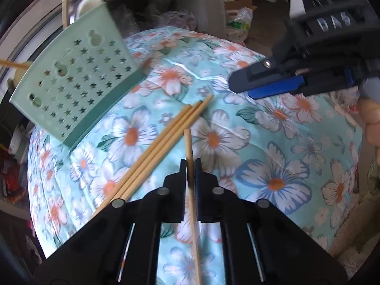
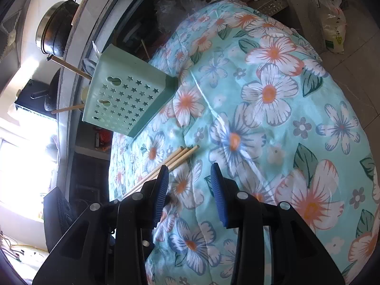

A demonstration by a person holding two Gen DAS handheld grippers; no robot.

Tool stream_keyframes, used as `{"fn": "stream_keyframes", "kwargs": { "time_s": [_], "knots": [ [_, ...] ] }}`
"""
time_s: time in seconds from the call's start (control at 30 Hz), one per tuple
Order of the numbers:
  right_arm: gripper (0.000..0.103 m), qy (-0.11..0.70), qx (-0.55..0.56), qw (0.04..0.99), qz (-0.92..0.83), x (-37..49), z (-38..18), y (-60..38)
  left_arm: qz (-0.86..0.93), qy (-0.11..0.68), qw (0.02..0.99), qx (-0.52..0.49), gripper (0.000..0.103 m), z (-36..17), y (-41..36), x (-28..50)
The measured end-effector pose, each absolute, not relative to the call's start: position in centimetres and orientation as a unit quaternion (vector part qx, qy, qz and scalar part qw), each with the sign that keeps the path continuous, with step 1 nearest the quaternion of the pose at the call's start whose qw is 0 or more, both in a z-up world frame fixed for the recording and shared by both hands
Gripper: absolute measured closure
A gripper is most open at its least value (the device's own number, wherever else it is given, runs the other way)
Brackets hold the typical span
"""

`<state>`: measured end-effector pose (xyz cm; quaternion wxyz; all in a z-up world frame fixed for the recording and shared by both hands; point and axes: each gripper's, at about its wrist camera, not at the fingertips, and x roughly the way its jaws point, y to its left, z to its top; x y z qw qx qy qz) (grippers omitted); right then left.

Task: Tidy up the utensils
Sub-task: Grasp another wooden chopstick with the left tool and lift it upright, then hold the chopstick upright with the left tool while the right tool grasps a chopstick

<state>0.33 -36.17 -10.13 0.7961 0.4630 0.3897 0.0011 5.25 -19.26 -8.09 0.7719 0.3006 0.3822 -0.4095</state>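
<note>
My left gripper (image 1: 190,162) is shut on one wooden chopstick (image 1: 188,142), whose tip pokes out past the jaws over the floral cloth. Three more chopsticks (image 1: 166,142) lie side by side on the cloth just to its left. A mint-green utensil holder (image 1: 78,80) with star-shaped holes stands at the cloth's far left, with wooden handles (image 2: 71,67) sticking out of it. My right gripper (image 2: 190,168) is open with nothing between its blue pads, and the loose chopsticks (image 2: 182,154) are just beyond its left finger. In the left wrist view the right gripper (image 1: 247,87) hovers at the upper right.
The floral cloth (image 2: 273,109) covers a rounded table. A dark pot (image 2: 54,26) sits on a counter behind the holder. Plastic bags (image 1: 239,21) and clutter lie on the floor past the table's far edge. A hand (image 1: 370,123) shows at the right edge.
</note>
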Motion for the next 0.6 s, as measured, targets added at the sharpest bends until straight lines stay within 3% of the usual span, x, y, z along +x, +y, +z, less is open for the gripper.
{"fn": "stream_keyframes", "kwargs": {
  "time_s": [0.3, 0.6],
  "knots": [
    [0.066, 0.377, 0.496, 0.782, 0.018, 0.1, -10.6, -36.4, -0.381, 0.375, 0.811, 0.238, 0.099, -4.6, -16.2, 6.8],
    [0.067, 0.370, 0.552, 0.745, 0.053, 0.9, -12.0, -36.4, -0.353, 0.410, 0.839, 0.052, 0.099, -2.4, -12.6, 9.7]
  ]
}}
